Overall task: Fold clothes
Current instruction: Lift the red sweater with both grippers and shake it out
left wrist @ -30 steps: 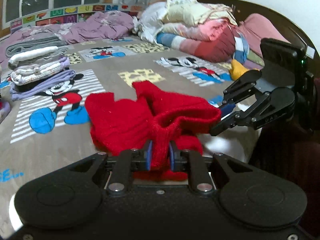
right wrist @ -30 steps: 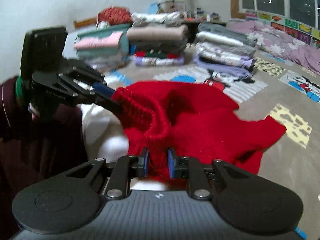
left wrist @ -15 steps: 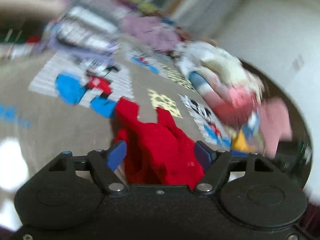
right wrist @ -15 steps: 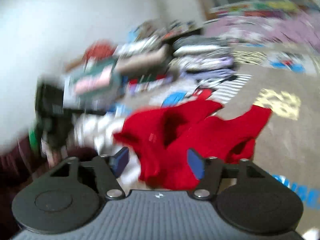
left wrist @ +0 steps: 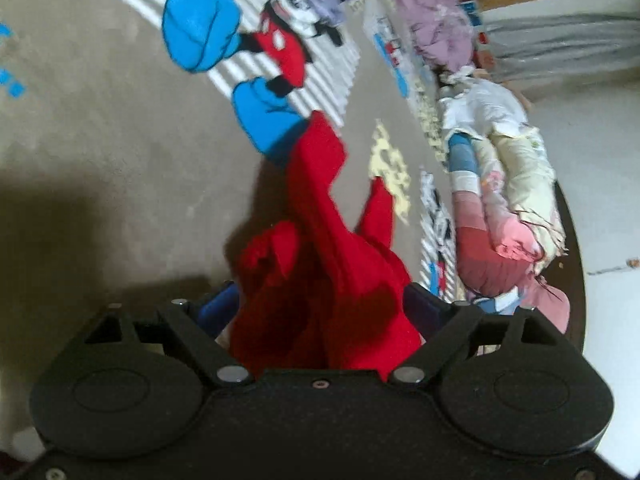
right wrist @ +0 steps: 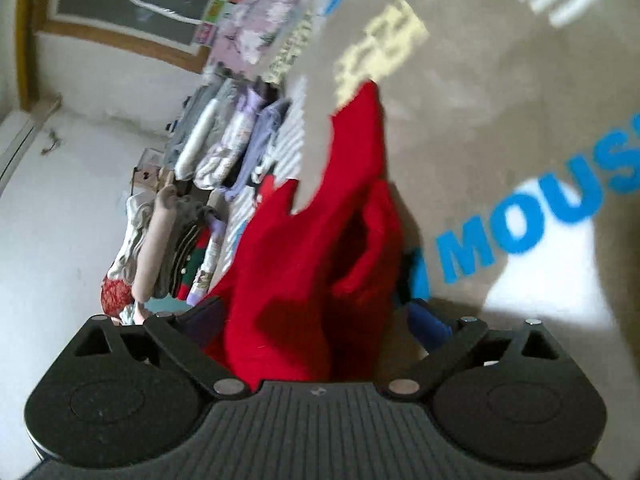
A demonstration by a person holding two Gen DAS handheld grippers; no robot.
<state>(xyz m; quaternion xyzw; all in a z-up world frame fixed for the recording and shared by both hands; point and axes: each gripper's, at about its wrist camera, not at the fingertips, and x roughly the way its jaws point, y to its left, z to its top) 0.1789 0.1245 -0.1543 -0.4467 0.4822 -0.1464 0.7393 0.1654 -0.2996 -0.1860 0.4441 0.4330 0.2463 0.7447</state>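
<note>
Location: a bedroom in a home. The working surface is a bed covered by a grey-brown cartoon-print sheet (left wrist: 100, 128) bearing a mouse figure and blue lettering. A heap of bedding and pillows (left wrist: 508, 208) lies against a dark curved headboard (left wrist: 576, 280). Stacks of folded clothes (right wrist: 224, 144) line the far edge. Plain white walls (right wrist: 60, 208) and a wood-framed window (right wrist: 132, 4) enclose the room.

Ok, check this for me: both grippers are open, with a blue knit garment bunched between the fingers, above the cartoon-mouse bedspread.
One thing is wrong: the knit garment is red, not blue, as both wrist views show. The rest stands: the left gripper and right gripper are open, with it bunched between the fingers, above the cartoon-mouse bedspread.
</note>
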